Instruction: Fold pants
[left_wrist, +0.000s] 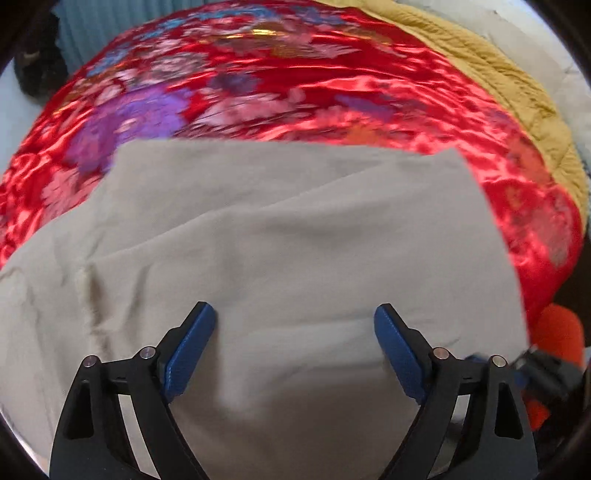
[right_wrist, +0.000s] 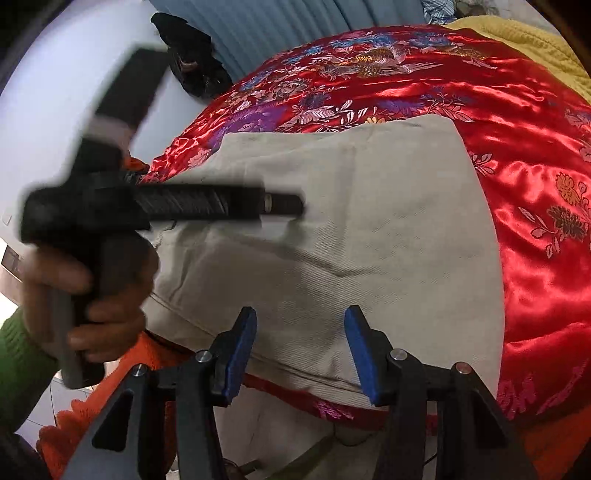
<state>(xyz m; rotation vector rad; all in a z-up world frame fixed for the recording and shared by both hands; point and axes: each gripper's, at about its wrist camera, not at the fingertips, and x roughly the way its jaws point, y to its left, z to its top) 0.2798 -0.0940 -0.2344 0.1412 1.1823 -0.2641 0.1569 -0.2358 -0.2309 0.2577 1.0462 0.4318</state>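
Observation:
The beige pants (left_wrist: 288, 236) lie folded on a red floral satin cover (left_wrist: 258, 92). My left gripper (left_wrist: 295, 317) is open and empty just above the pants' near part. In the right wrist view the pants (right_wrist: 369, 229) fill the middle. My right gripper (right_wrist: 301, 321) is open and empty over their near edge. The left gripper (right_wrist: 284, 205) reaches in from the left above the pants, held by a hand in a green sleeve; its fingers are blurred.
A mustard quilted blanket (left_wrist: 517, 92) lies beyond the red cover at the right. An orange knit item (right_wrist: 110, 398) sits at the near left edge. A dark garment (right_wrist: 192, 55) hangs against a blue-grey ribbed surface (right_wrist: 288, 26) at the back.

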